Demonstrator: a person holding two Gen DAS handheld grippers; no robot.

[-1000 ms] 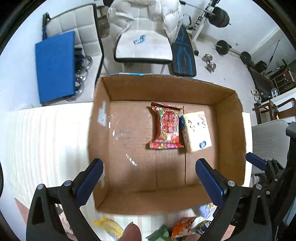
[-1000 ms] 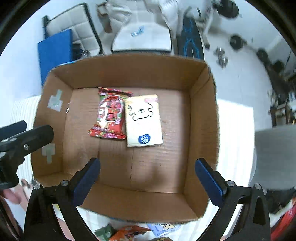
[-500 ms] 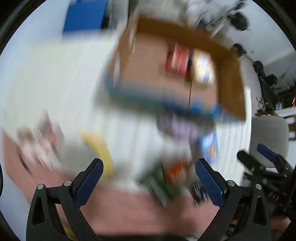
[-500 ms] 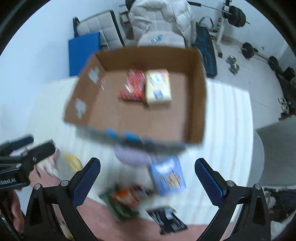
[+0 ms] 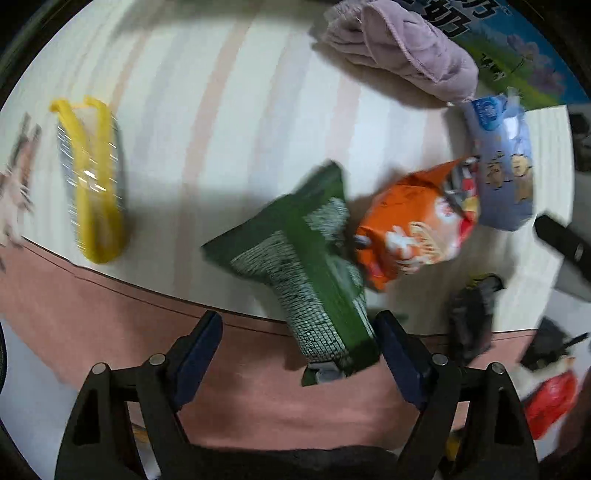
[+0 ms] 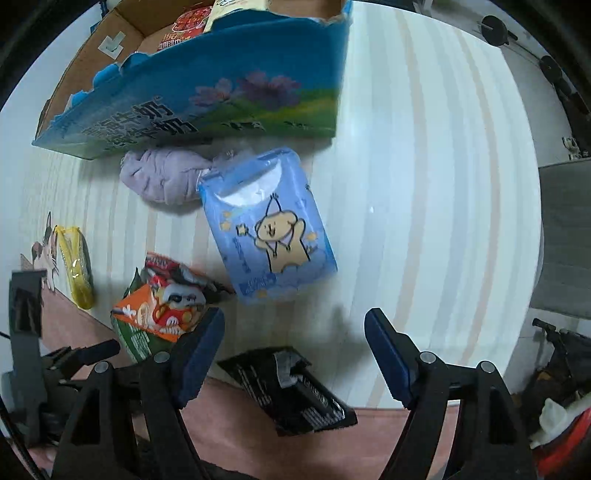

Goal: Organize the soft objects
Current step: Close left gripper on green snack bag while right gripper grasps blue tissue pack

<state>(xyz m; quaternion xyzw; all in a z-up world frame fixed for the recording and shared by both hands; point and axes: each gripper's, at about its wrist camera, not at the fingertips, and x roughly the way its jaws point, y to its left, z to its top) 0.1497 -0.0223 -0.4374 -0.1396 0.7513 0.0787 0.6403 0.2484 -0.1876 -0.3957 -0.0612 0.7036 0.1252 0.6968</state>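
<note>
My left gripper point(image 5: 301, 343) is open, low over the table's near edge, with the end of a green snack packet point(image 5: 303, 266) between its fingers, untouched as far as I can tell. An orange snack bag point(image 5: 413, 229) lies right of it, a yellow packet point(image 5: 92, 184) to the left, a purple cloth point(image 5: 402, 44) beyond. My right gripper point(image 6: 293, 343) is open above a black packet point(image 6: 291, 391), near a blue tissue pack point(image 6: 269, 229). The cardboard box point(image 6: 207, 81) holds a red packet point(image 6: 190, 18).
The striped white tablecloth point(image 6: 424, 184) stretches bare to the right of the box. A pink table edge point(image 5: 184, 332) runs along the near side. A grey chair point(image 6: 565, 240) stands at the right. The left gripper body point(image 6: 55, 362) shows at the lower left of the right wrist view.
Both grippers have pulled back from over the box and dropped low to the loose packets at the table's near edge. Their fingers stand a little closer together than before.
</note>
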